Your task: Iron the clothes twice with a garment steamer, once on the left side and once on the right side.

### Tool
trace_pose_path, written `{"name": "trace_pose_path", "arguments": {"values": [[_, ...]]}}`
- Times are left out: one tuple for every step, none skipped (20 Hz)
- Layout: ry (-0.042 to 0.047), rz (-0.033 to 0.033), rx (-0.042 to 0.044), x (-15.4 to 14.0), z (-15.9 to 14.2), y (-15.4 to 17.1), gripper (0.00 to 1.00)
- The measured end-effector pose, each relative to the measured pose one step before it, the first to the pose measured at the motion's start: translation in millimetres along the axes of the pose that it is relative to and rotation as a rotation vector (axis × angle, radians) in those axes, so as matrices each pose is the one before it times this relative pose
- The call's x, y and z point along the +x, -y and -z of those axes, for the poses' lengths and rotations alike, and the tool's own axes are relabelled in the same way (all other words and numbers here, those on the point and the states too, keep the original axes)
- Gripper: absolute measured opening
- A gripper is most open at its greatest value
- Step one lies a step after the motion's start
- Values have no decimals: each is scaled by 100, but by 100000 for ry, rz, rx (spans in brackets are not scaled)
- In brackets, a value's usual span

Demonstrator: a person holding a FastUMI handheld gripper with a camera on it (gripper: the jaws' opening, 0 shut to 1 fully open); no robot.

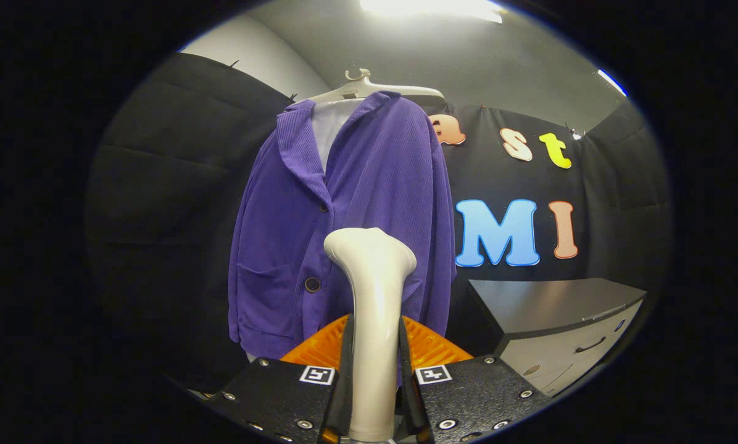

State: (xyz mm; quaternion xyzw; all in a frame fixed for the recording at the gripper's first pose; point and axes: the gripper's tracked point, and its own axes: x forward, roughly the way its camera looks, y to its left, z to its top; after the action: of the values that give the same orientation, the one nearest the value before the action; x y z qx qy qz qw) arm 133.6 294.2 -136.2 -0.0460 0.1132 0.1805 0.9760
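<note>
While the gripper (374, 376) holds the steamer (372, 296) by its handle, both fingers press on the handle's two sides, so the hold looks firm. From the gripper view the steamer rises upright between the fingers, its flared head at the top, just in front of the lower middle of the jacket (344, 222).

That jacket hangs far ahead on a hanger (369, 89); it is ribbed, with a collar, buttons (312, 284) down the front and a patch pocket on the left. A pale lining or shirt shows at the neck. To the right, beyond the jacket, stands a counter (554, 308) with drawers below.

I judge the steamer to be stiff, smooth and rather slippery, probably top-heavy at the head, so the hold low on the handle suits it but could let it twist if pushed hard against cloth. The jacket should be soft and light; it will swing or bunch under pressure, since nothing pins its hem.

Some things are hard to make out. The steamer's face points away, so its steam holes are hidden, and whether the head touches the fabric or stands just short of it I cannot tell. The handle's lower end is cut off, and so is the jacket's hem behind the gripper. No steam is visible.
</note>
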Motion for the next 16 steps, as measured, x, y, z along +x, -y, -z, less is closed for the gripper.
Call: {"name": "trace_pose_path", "arguments": {"values": [[-1425,-202,-234,-105,909,-135,33],[-1065,-56,-625,-351,678,-16,33],[242,-106,-191,-259,426,5,33],[-586,-415,-449,-146,547,-118,33],[-1355,-341,-634,-10,848,-128,33],[-660,-210,-306,-203,634,-114,33],[-1156,-283,-79,-182,674,-43,33],[-594,-309,458,-218,458,-145,33],[-405,-369,420,-245,430,12,33],[-820,-473,-35,-208,285,-17,33],[-439,-330,-88,-99,316,155,33],[-1294,-177,-134,-186,534,64,33],[-1381,-265,197,-122,527,9,33],[-789,-126,595,-320,427,46,33],[-317,-31,498,-416,199,69,33],[1159,-149,635,-563,-271,40,33]]}}
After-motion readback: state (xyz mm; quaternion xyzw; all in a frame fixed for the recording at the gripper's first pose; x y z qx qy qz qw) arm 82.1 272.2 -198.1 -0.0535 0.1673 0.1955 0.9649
